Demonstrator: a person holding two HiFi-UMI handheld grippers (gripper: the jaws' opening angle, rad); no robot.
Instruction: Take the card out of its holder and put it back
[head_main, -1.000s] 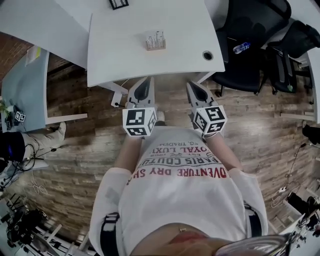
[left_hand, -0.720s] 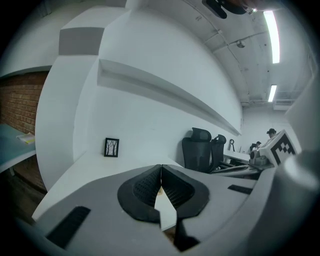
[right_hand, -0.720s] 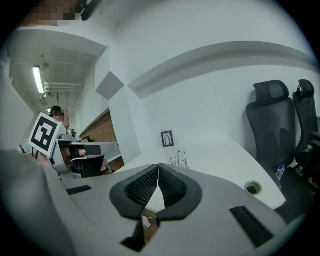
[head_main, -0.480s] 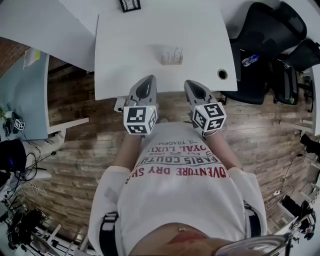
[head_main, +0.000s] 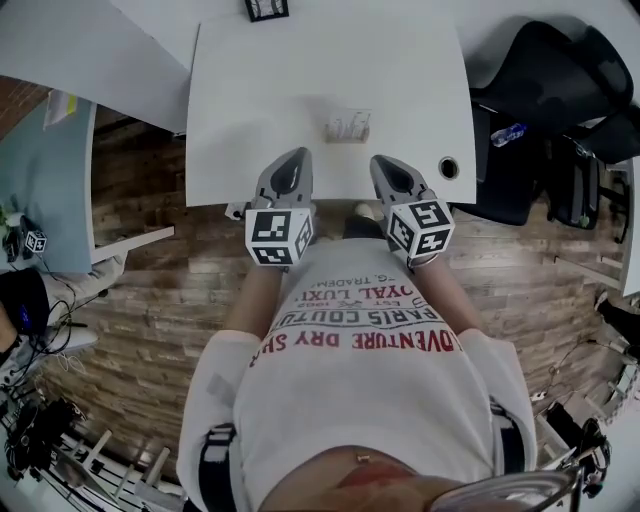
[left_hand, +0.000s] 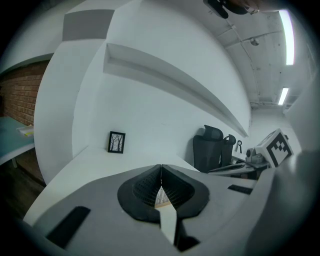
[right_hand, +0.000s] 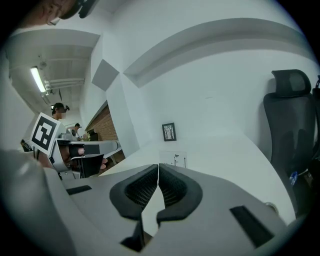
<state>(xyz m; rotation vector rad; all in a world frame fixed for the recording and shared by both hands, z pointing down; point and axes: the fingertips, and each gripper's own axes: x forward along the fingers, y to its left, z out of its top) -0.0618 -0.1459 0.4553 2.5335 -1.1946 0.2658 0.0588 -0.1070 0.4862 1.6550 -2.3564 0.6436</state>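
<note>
The card holder (head_main: 347, 127), a small clear stand with a white card upright in it, sits near the middle of the white table (head_main: 260, 100). In the right gripper view the card holder (right_hand: 173, 159) stands ahead, just above my jaws. In the left gripper view a sliver of the card holder (left_hand: 161, 198) shows below the closed jaws. My left gripper (head_main: 296, 158) and right gripper (head_main: 383, 163) hang side by side over the table's near edge, short of the holder. The left gripper (left_hand: 161, 167) and the right gripper (right_hand: 158, 167) are both shut with nothing between the pads.
A small black picture frame (head_main: 266, 9) stands at the table's far edge. A round cable hole (head_main: 448, 167) lies at the near right corner. Black office chairs (head_main: 530, 110) and a water bottle (head_main: 508, 131) are to the right; a grey-blue desk (head_main: 50, 180) is to the left.
Both grippers have come forward from over the wooden floor to over the table's near edge. The table and holder now lie closer in the head view. Jaws stayed shut.
</note>
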